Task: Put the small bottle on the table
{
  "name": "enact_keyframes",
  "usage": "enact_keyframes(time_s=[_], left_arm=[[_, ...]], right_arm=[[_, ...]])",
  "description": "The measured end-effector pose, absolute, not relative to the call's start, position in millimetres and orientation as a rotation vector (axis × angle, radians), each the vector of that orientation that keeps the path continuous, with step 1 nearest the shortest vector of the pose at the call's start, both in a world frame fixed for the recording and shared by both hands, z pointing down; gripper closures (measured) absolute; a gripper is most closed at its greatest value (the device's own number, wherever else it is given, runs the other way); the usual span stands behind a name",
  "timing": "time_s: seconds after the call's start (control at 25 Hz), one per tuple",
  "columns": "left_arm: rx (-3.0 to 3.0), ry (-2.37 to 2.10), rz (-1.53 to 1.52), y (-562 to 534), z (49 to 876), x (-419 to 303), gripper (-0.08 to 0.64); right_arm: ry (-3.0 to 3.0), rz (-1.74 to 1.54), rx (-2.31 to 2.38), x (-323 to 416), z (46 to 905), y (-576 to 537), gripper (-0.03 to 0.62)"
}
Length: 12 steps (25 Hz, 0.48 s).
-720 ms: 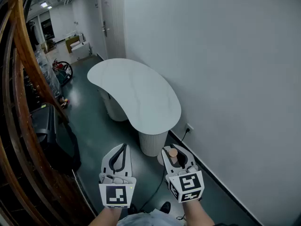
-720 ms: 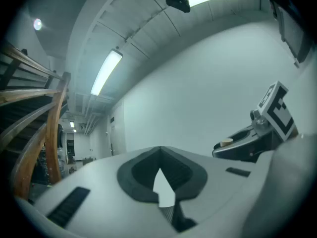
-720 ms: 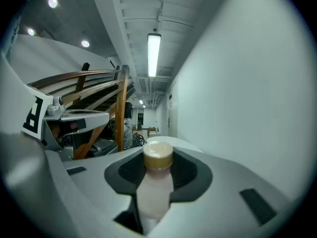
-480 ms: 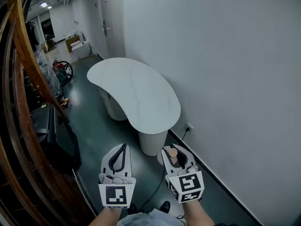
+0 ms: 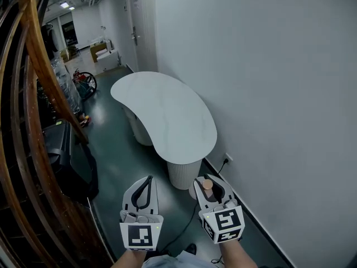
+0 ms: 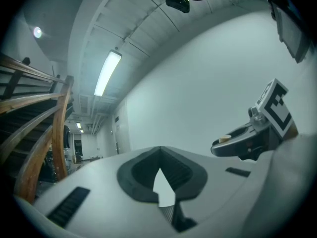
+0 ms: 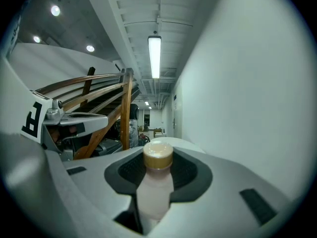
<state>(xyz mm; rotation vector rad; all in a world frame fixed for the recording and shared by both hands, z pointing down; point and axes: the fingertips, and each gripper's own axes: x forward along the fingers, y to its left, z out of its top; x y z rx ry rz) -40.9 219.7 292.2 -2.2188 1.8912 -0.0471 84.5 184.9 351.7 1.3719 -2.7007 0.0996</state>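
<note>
Right tongs clamp the bottle between their pads, its cap standing above the jaws. Left tongs, just beside them, are closed and empty. The counter lies ahead of both, well apart.

Both grippers low centre in head view, side by side, roughly level: left gripper jaws together, nothing between them; right gripper clamped on the small bottle; wrists at bottom edge.
</note>
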Motion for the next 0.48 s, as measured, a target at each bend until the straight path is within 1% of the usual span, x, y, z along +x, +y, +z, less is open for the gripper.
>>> enact_keyframes(time_s=[0.2,0.48], left_arm=[[-2.198,1.918,-0.072,209,297,-36,0.56],[-2.224,1.936,-0.073,179,309,-50,0.56]], right_arm=[[-2.699,0.107,1.33,91,358,174,0.477],[-2.676,0.133,1.333,80,371,143,0.477]])
